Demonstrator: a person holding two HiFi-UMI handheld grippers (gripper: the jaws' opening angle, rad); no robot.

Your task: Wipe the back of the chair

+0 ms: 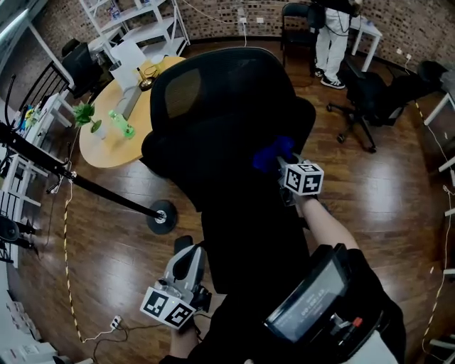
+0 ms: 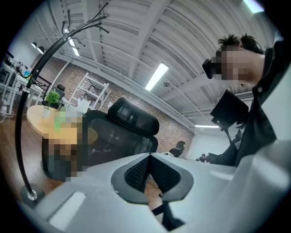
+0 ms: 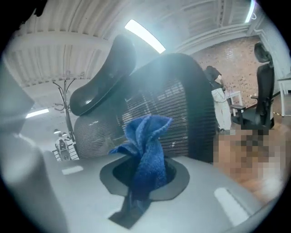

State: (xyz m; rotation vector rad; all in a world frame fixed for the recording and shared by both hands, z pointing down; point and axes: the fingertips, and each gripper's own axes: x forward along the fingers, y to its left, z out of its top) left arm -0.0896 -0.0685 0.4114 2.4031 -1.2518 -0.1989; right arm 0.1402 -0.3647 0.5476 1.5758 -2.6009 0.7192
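A black mesh office chair [image 1: 227,121] with a headrest stands in front of me, its back facing me. My right gripper [image 1: 284,165] is shut on a blue cloth [image 1: 272,155] and holds it against the right side of the chair back. The right gripper view shows the blue cloth [image 3: 145,150] bunched between the jaws, close to the mesh back [image 3: 159,113]. My left gripper [image 1: 186,264] hangs low at the left, away from the chair, shut with nothing in it. In the left gripper view the chair [image 2: 122,132] stands beyond the closed jaws.
A round wooden table [image 1: 117,121] with a small plant and white boxes stands left of the chair. A black lamp or stand base [image 1: 162,217] rests on the wooden floor. Another black chair [image 1: 370,96] and a standing person [image 1: 333,39] are at the back right. White shelves [image 1: 142,21] line the far wall.
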